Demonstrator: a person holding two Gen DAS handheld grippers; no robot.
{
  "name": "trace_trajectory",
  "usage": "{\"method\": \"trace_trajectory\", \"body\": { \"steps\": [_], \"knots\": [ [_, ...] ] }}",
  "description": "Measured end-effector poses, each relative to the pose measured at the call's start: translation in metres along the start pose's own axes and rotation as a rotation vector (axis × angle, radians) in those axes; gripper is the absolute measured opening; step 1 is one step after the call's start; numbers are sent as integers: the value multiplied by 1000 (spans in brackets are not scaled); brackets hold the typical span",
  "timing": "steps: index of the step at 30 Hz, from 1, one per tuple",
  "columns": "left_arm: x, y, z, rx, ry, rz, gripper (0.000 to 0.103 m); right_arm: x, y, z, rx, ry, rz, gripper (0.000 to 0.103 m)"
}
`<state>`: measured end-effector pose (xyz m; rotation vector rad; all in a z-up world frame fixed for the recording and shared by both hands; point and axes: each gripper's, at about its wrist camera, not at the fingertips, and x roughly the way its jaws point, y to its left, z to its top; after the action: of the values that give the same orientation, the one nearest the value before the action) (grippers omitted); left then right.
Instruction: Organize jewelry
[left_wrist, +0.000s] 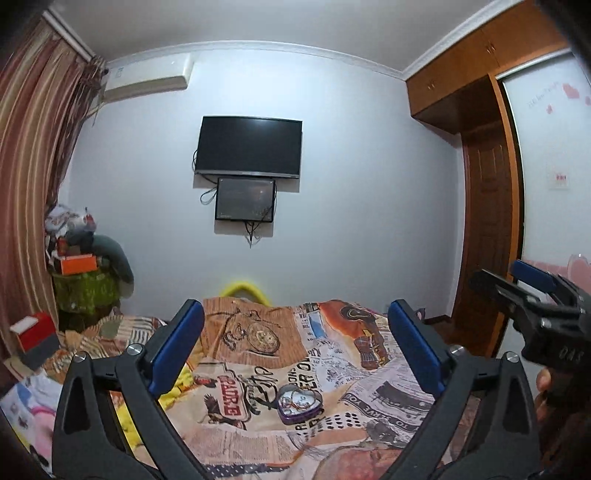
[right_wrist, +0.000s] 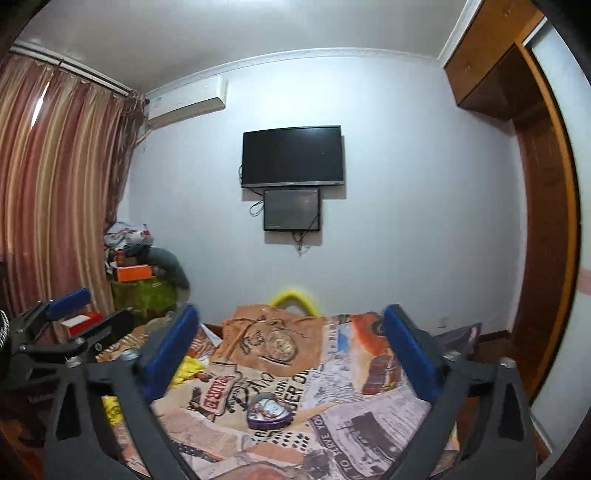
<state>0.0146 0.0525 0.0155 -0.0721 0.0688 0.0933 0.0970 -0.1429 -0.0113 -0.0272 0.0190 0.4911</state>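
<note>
A purple heart-shaped tin (left_wrist: 300, 402) (right_wrist: 269, 410) lies open on the patterned bedspread (left_wrist: 388, 398), with small jewelry pieces inside that are too small to tell apart. My left gripper (left_wrist: 295, 308) is held level above the bed, its blue-padded jaws wide open with nothing between them; the tin lies below and beyond the fingers. My right gripper (right_wrist: 291, 312) is also wide open and holds nothing, with the tin below it. Each gripper shows at the edge of the other's view: the right gripper (left_wrist: 498, 275) at the right, the left gripper (right_wrist: 92, 314) at the left.
A television (left_wrist: 249, 146) and a smaller screen (left_wrist: 245, 199) hang on the far wall. Striped curtains (left_wrist: 33, 166) and a pile of boxes (left_wrist: 79, 266) fill the left corner. A red box (left_wrist: 35, 330) sits by the bed. A wooden wardrobe (left_wrist: 487, 229) stands at the right.
</note>
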Motion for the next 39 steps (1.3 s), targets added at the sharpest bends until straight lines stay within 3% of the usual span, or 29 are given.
{"method": "trace_trajectory", "body": {
  "steps": [5, 39],
  "knots": [
    [-6, 0, -2, 1, 9, 15, 100, -1, 7, -3, -41, 5, -40, 103],
    [-11, -9, -9, 33, 4, 47, 102, -19, 2, -7, -32, 42, -9, 103]
  ]
}}
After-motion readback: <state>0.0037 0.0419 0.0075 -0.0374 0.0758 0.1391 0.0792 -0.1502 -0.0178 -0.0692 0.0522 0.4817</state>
